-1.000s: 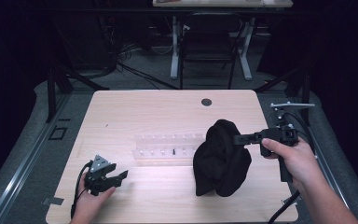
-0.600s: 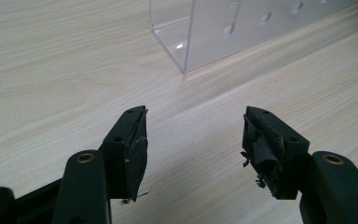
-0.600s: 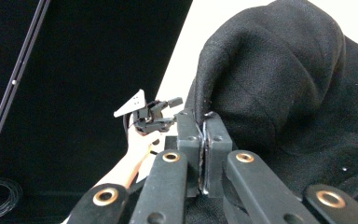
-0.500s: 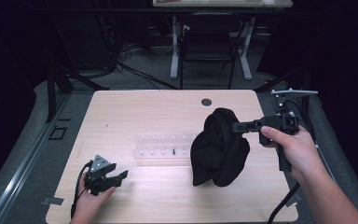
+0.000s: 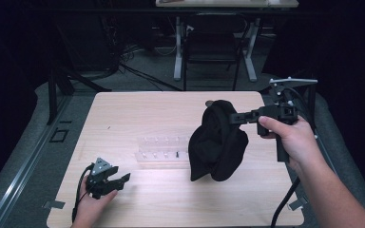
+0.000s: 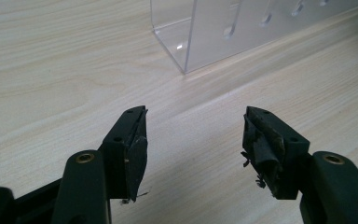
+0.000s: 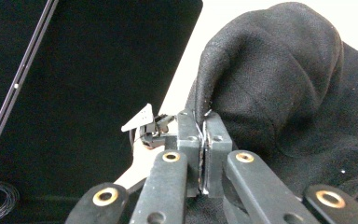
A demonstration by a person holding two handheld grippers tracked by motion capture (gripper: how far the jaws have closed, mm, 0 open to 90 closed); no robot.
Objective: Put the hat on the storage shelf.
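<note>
Wooden table in dark room, black cloth pinched and lifted by right gripper, left gripper rested wide open, empty, near clear plastic rack.

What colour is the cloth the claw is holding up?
Black all over: the cloth shows best in the right gripper view.

Compared with a second ago, the right gripper is higher and farther from the person, carrying the black cloth up with it. The cloth, which slumped on the worktop before, now dangles from the pinching fingers, its lower folds barely meeting the wood. More of the clear rack shows beside the cloth.
</note>
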